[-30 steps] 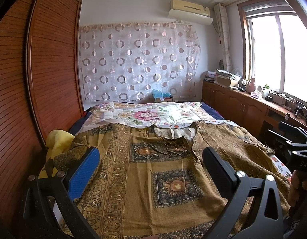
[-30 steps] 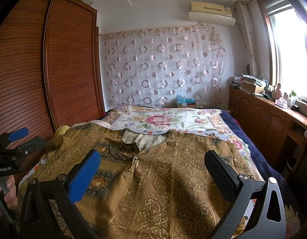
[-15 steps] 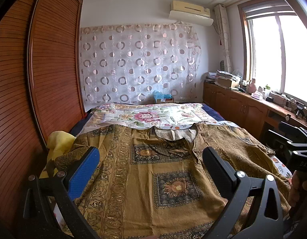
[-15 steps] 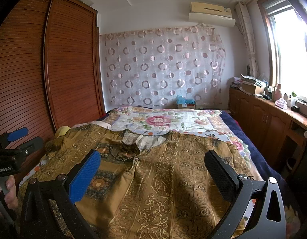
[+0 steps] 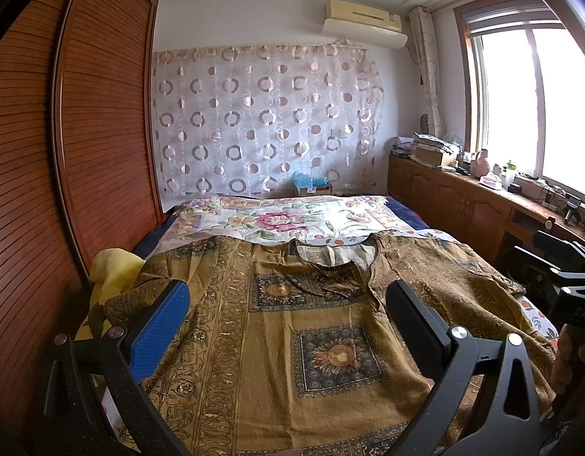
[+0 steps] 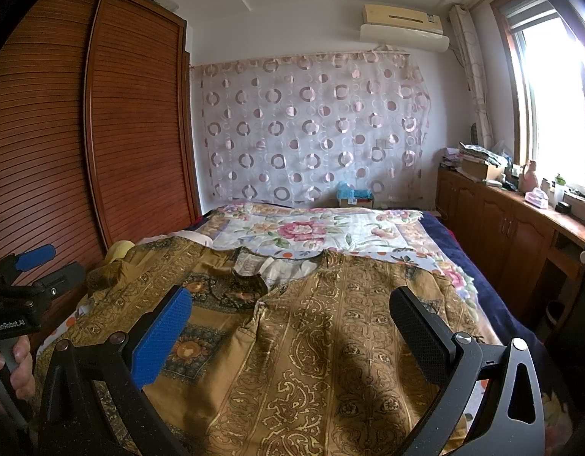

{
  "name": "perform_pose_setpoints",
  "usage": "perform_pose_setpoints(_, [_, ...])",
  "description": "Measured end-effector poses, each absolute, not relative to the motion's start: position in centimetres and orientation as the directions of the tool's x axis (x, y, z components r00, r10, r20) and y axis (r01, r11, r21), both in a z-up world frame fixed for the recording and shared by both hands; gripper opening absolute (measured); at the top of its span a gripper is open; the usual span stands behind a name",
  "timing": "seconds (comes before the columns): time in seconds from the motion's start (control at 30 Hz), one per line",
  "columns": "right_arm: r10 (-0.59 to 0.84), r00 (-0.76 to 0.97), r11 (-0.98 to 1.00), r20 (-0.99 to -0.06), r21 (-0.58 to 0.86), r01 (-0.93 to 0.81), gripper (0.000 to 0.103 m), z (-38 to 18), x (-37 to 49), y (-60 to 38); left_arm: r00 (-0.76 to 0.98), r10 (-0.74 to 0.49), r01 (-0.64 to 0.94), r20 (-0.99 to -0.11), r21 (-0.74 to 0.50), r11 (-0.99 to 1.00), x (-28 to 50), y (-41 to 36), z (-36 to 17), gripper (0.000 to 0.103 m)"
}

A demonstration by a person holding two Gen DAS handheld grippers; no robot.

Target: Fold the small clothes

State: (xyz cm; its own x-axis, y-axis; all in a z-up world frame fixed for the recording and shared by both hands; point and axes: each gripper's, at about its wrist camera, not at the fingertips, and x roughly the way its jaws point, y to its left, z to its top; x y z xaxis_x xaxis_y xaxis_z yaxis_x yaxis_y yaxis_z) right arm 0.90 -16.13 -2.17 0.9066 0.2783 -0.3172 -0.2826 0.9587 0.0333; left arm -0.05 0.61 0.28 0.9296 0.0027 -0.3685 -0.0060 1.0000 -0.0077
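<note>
Wardrobe (image 5: 64, 174) is standing at left. Left hand-held gripper (image 5: 288, 313) is hovering with fingers spread wide, gripping nothing, over a brown patterned shirt (image 5: 292, 334) lying flat on the bed (image 5: 292, 220). Right hand-held gripper (image 6: 288, 317) is likewise hovering wide apart and empty over the shirt's right half.

You have open air above the brown patterned shirt (image 5: 292, 342) spread flat across the bed (image 5: 406, 212), while the slatted wooden wardrobe (image 5: 64, 190) hems you in on the left, the low wooden cabinets (image 6: 520, 235) on the right, and the circle-patterned curtain (image 6: 311, 133) ahead.
</note>
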Motion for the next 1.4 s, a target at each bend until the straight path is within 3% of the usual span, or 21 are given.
perform_pose_setpoints(0.6, [0.298,0.899,0.953,-0.32,0.042,-0.301,0.103,-2.5,1.1,-16.0,0.929,0.008,-0.011,-0.37,-0.008,1.0,-0.2,1.0,0.7,0.103])
perform_pose_setpoints(1.4, [0.388,0.836,0.907,-0.388,0.0,-0.421,0.103,-3.4,4.4,-13.7,0.866,0.116,-0.113,-0.487,0.036,0.993,2.6,8.7,-3.2,0.103])
